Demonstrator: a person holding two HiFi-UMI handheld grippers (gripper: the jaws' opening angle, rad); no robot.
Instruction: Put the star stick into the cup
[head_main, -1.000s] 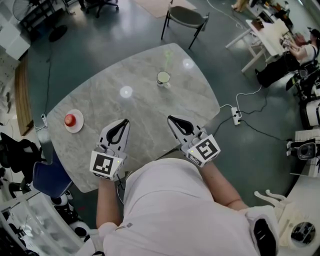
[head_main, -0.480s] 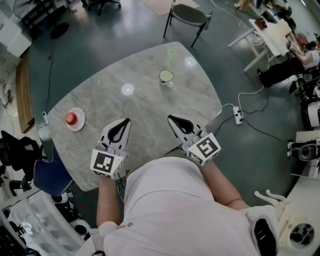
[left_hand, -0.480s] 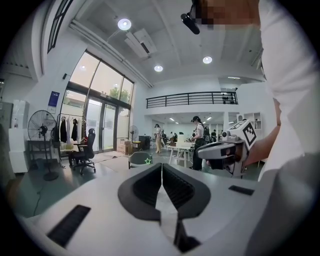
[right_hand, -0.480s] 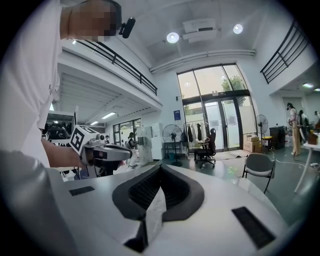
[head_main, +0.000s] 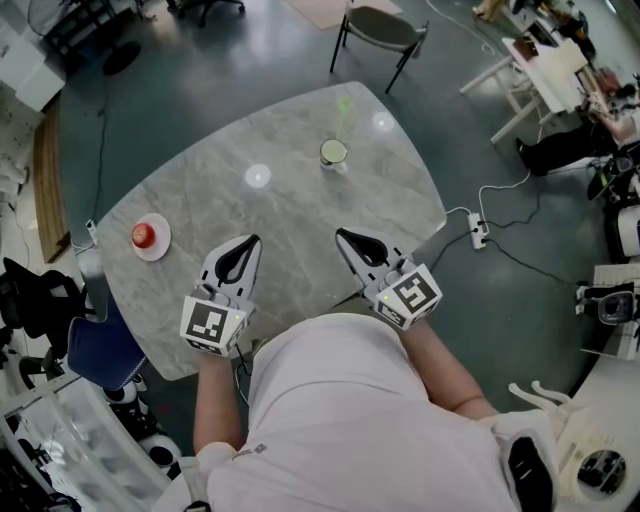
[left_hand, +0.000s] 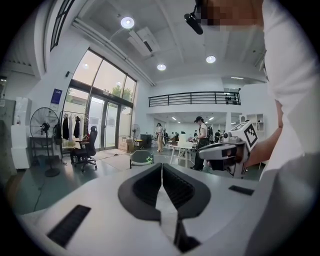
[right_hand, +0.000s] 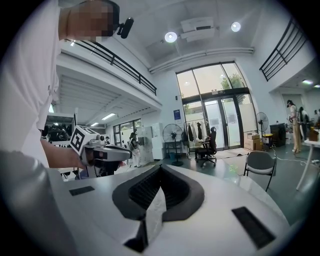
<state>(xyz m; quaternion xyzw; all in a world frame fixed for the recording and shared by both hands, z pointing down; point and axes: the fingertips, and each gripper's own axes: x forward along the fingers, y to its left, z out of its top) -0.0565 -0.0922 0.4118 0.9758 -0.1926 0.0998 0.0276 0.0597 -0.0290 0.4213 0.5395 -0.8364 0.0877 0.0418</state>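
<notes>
A small white cup (head_main: 332, 152) stands on the far part of the grey marble table (head_main: 300, 200). A thin green star stick (head_main: 343, 108) rises out of it, and its star (left_hand: 148, 159) shows small in the left gripper view. My left gripper (head_main: 249, 242) (left_hand: 161, 165) rests near the table's front edge, jaws pressed together with nothing between them. My right gripper (head_main: 341, 236) (right_hand: 159, 168) lies beside it to the right, also shut and empty. Both are well short of the cup, with their tips pointing towards it.
A white saucer (head_main: 150, 240) with a red object (head_main: 142, 236) sits at the table's left edge. A grey chair (head_main: 380, 30) stands beyond the far edge. A power strip (head_main: 478, 236) and cables lie on the floor to the right.
The head view has shifted slightly. Both grippers and the cup with the stick stay where they were.
</notes>
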